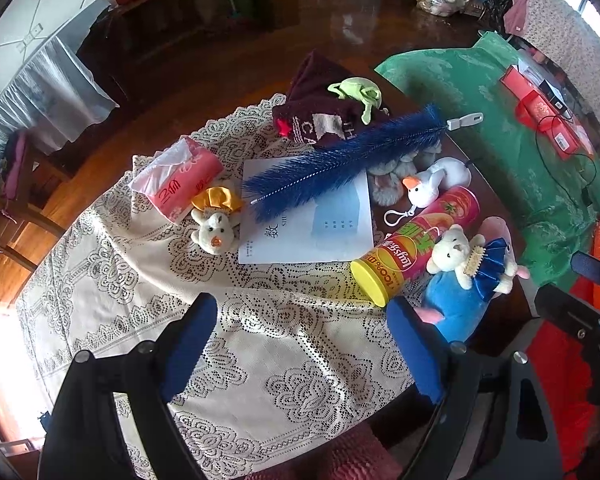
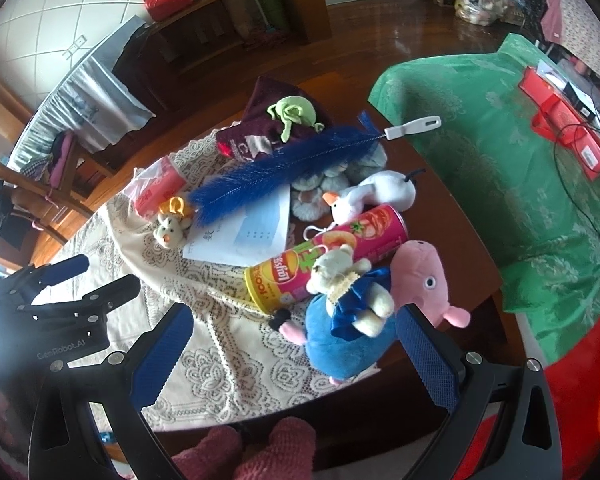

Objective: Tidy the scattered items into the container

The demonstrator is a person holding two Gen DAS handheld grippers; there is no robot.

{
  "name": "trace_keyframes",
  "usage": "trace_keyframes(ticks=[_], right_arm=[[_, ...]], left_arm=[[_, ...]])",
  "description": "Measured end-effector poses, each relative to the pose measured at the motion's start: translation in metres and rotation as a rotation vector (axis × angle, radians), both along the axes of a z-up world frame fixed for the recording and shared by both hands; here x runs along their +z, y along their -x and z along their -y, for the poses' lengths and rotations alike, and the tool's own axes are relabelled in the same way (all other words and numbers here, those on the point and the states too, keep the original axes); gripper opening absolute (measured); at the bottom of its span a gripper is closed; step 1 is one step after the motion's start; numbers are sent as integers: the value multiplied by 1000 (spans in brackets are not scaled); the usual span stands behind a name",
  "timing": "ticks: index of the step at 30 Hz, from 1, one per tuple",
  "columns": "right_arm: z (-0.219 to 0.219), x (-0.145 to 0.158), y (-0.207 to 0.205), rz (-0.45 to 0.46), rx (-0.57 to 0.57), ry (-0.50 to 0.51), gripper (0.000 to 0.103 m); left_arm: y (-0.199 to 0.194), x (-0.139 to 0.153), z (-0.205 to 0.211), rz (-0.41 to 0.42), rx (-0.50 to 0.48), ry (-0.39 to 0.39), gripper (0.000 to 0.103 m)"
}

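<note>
My left gripper point(image 1: 304, 344) hangs open over the lace tablecloth point(image 1: 148, 280) with nothing between its blue pads. My right gripper point(image 2: 296, 356) is open too, and the pig plush with the blue body point(image 2: 340, 344) lies just ahead between its fingers, untouched. A small bear in a blue dress point(image 2: 348, 280) rests on the pig and on a lying chip can point(image 2: 328, 256). Beyond them are a white goose plush point(image 2: 372, 196), a blue bottle brush point(image 2: 284, 164) on a booklet point(image 2: 244, 236), a mouse plush point(image 2: 170, 228) and a pink tissue pack point(image 2: 160, 188).
A maroon knit cloth point(image 1: 312, 112) with a green frog toy point(image 1: 356, 92) lies at the table's far edge. A green-covered table point(image 2: 500, 160) with red boxes point(image 2: 560, 120) stands on the right. Something red and orange point(image 2: 588, 352) fills the lower right. Wooden chairs point(image 1: 16, 208) stand left.
</note>
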State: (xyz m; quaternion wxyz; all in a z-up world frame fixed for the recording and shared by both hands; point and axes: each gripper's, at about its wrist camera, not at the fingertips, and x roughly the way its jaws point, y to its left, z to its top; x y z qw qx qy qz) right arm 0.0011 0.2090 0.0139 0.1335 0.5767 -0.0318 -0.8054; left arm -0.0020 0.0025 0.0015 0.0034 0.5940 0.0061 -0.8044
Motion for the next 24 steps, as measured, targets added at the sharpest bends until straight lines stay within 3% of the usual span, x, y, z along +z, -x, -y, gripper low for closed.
trace_keyframes(ticks=[24], right_arm=[[2,-8,2,21,4,-22,103]], left_arm=[[1,-6,5,10,18,-10,87]])
